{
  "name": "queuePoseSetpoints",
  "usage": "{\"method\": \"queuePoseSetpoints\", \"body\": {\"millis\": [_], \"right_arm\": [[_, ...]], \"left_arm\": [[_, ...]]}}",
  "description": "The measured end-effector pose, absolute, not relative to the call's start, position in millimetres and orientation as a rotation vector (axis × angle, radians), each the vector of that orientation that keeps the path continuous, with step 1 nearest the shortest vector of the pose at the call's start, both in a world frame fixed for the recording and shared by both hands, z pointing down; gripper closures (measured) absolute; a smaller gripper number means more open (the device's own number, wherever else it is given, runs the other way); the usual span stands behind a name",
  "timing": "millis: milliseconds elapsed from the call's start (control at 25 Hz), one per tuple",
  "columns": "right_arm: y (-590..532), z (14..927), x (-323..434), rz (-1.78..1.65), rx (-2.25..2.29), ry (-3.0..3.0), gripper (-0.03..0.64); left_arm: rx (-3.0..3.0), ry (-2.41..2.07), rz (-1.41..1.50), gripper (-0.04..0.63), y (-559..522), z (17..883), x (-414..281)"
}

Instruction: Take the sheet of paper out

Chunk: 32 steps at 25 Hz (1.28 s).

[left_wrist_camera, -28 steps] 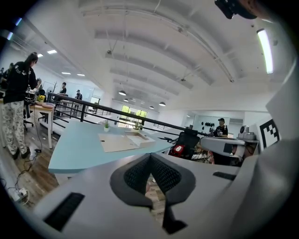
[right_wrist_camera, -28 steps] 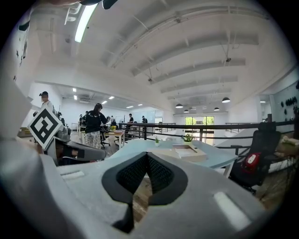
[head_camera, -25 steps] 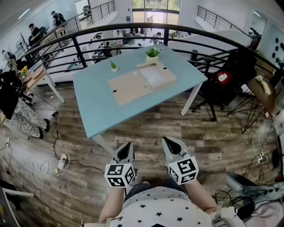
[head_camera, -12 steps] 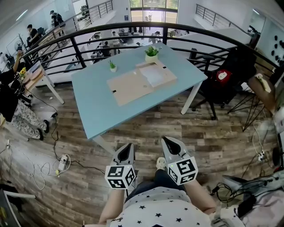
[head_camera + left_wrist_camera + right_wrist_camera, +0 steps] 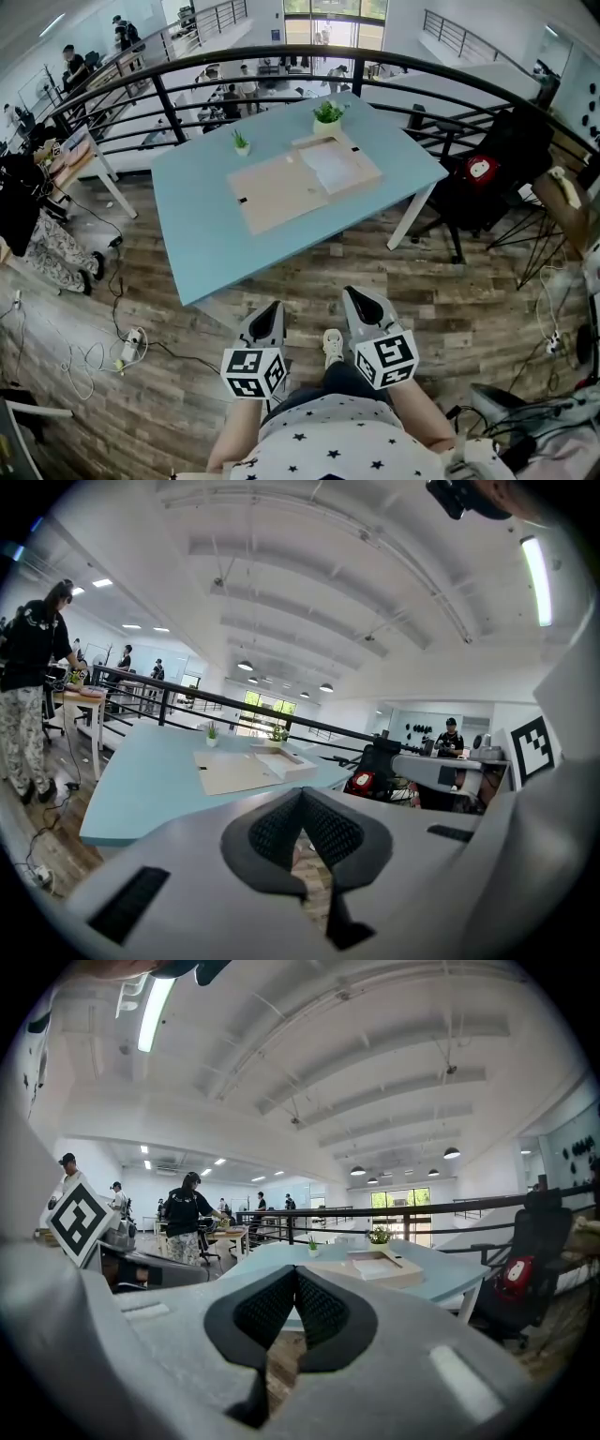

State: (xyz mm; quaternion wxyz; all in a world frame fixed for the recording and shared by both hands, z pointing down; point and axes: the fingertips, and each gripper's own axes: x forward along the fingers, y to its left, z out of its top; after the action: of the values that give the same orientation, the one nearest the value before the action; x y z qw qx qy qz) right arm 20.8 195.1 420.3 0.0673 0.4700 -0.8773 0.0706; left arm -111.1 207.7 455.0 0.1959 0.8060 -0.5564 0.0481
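Both grippers closed and empty, held over the wood floor (image 5: 450, 272), well short of the light-blue table (image 5: 202, 239).
The left gripper (image 5: 273, 307) has its jaws pressed together with nothing between them, and so does the right gripper (image 5: 349, 294) just beside it. On the table's far half lies an opened flat cardboard box (image 5: 272, 192), and the white sheet of paper (image 5: 330, 161) rests in its right-hand tray.

Bright daylight, ceiling strip lights, fisheye edges, perhaps slight blur
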Motion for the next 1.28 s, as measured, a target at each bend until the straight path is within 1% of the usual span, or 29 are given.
{"method": "queuePoseSetpoints", "body": {"millis": [1280], "right_arm": [[-85.4, 398.0, 54.1, 0.167, 1.256, -2.703, 0.612]], "left_arm": [[2.201, -1.66, 0.114, 0.594, -60.0, 432.5, -74.2]]}}
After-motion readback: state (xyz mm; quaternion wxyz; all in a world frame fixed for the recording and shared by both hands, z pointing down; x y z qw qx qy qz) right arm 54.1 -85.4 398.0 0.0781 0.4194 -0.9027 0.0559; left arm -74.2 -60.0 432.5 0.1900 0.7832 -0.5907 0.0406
